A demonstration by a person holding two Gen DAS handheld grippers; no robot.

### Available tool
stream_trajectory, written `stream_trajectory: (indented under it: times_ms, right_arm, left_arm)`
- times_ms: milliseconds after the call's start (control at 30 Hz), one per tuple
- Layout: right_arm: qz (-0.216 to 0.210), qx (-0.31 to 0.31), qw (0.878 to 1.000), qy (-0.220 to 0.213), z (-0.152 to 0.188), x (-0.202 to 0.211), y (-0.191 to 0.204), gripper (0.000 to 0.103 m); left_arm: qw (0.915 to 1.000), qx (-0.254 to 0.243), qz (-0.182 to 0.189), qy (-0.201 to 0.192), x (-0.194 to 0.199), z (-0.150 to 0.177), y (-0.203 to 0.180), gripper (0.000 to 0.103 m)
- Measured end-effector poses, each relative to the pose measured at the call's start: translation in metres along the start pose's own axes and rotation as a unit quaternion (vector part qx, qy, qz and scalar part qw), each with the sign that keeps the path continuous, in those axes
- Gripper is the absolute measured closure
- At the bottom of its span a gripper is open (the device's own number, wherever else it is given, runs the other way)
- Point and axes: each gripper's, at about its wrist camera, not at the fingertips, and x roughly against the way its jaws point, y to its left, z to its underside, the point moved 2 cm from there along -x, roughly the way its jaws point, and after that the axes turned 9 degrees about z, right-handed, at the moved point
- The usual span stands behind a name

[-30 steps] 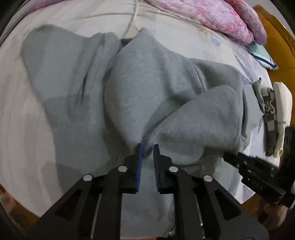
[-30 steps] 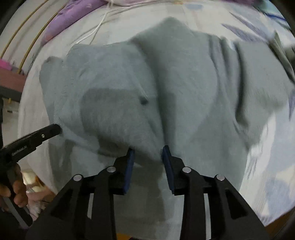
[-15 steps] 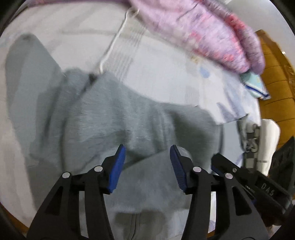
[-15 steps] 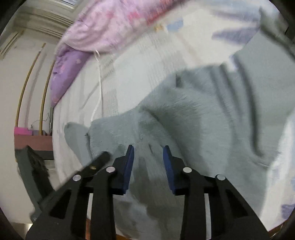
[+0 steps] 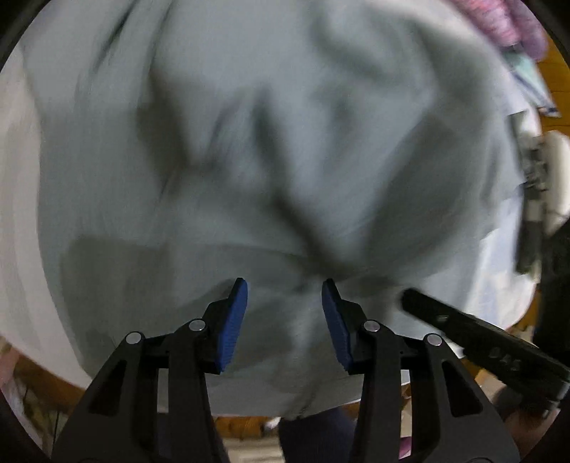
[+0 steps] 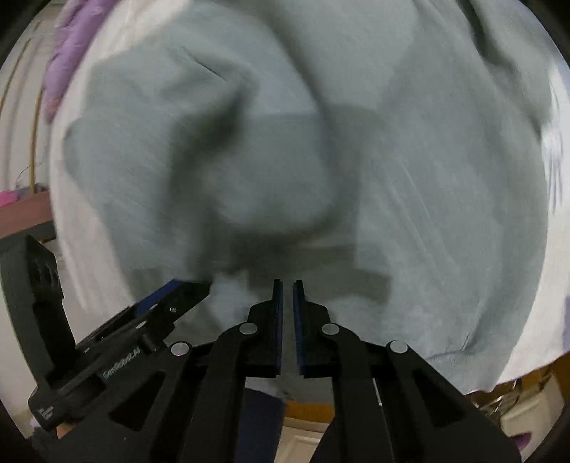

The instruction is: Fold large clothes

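Left wrist view: the grey sweatshirt [image 5: 270, 149] fills nearly the whole frame, spread in rumpled folds over the pale bed sheet [image 5: 21, 213], its near hem hanging toward the bed's edge right under the left tongs [image 5: 283, 317]. The garment lies straight ahead of and below both tongs, and as far as the blur allows its long axis seems to run away from the hem toward the pink quilt [image 5: 509, 25] at the far side of the bed. The left tongs stand partly apart, having just been closing a little; a bunched ridge of the hem rises between the blue pads [image 5: 233, 320], but the pads do not visibly press on it, so I read this as no grip yet. Just right of that ridge, the right tongs [image 6: 288, 313] reach in toward the same hem. In the right wrist view their jaws have just been closing and are nearly together, a thin slit left between them; whether a fold of cloth is pinched there I cannot tell, since the fabric seen through the slit may simply lie behind. Both tongs sit close together at the hem, about equally near, so the coming lift likely depends on each catching it.
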Motion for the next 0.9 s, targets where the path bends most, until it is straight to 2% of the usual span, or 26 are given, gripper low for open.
stream_trajectory:
  times_ms: [67,133,233,267,300,333,367,467,500,533,567,600,633,700,800,900]
  right_arm:
    - [0.002,-0.019,1.0,-0.021,0.001,0.01,-0.005,0.097]
    - [0.009,0.002,0.996,-0.087,-0.007,0.044,0.007,0.097]
    - [-0.006,0.023,0.985,-0.172,-0.026,0.088,0.029,0.097]
    - [-0.016,0.037,0.98,-0.197,-0.037,0.099,0.041,0.095]
    - [-0.024,0.048,0.978,-0.204,-0.043,0.101,0.048,0.094]
    - [-0.032,0.06,0.976,-0.207,-0.053,0.1,0.058,0.094]
    - [-0.041,0.069,0.976,-0.201,-0.06,0.092,0.066,0.094]
    - [-0.009,0.08,0.987,-0.137,-0.052,0.046,0.069,0.097]
    - [0.001,0.072,0.993,-0.095,-0.045,0.017,0.063,0.097]
    - [0.009,0.064,0.995,-0.077,-0.041,0.004,0.058,0.102]
    - [-0.009,0.05,0.996,-0.069,-0.035,-0.01,0.052,0.103]
    - [-0.022,0.039,0.996,-0.073,-0.033,-0.012,0.051,0.103]
    - [-0.018,0.036,0.996,-0.075,-0.034,-0.011,0.053,0.103]
    - [0.001,0.043,0.996,-0.075,-0.036,-0.005,0.061,0.103]
    - [0.005,0.052,0.995,-0.089,-0.036,0.005,0.081,0.096]
    - [0.007,0.057,0.992,-0.111,-0.039,0.016,0.094,0.096]
  left_arm:
    - [0.9996,0.011,0.019,-0.016,0.006,0.002,0.006,0.06]
    - [0.998,-0.002,0.033,-0.055,0.027,0.0,0.004,0.06]
    - [0.9931,-0.002,0.045,-0.108,0.059,-0.012,0.008,0.057]
    - [0.9913,0.006,0.052,-0.12,0.069,-0.02,0.013,0.055]
    - [0.9892,0.014,0.057,-0.134,0.079,-0.027,0.019,0.049]
    - [0.9875,0.02,0.059,-0.145,0.087,-0.033,0.024,0.043]
    - [0.9857,0.026,0.057,-0.156,0.095,-0.039,0.031,0.042]
    - [0.9818,0.049,0.045,-0.178,0.112,-0.055,0.059,0.038]
    - [0.9791,0.069,0.041,-0.187,0.12,-0.062,0.077,0.038]
    - [0.9769,0.083,0.04,-0.193,0.125,-0.063,0.091,0.038]
    - [0.9738,0.102,0.038,-0.2,0.131,-0.066,0.108,0.038]
    - [0.9688,0.128,0.035,-0.209,0.139,-0.072,0.133,0.038]
    - [0.965,0.145,0.032,-0.216,0.144,-0.073,0.148,0.038]
    - [0.9521,0.189,0.033,-0.238,0.163,-0.085,0.188,0.038]
    - [0.9357,0.227,0.026,-0.269,0.184,-0.107,0.236,0.035]
    - [0.9277,0.241,0.006,-0.285,0.199,-0.135,0.281,0.034]
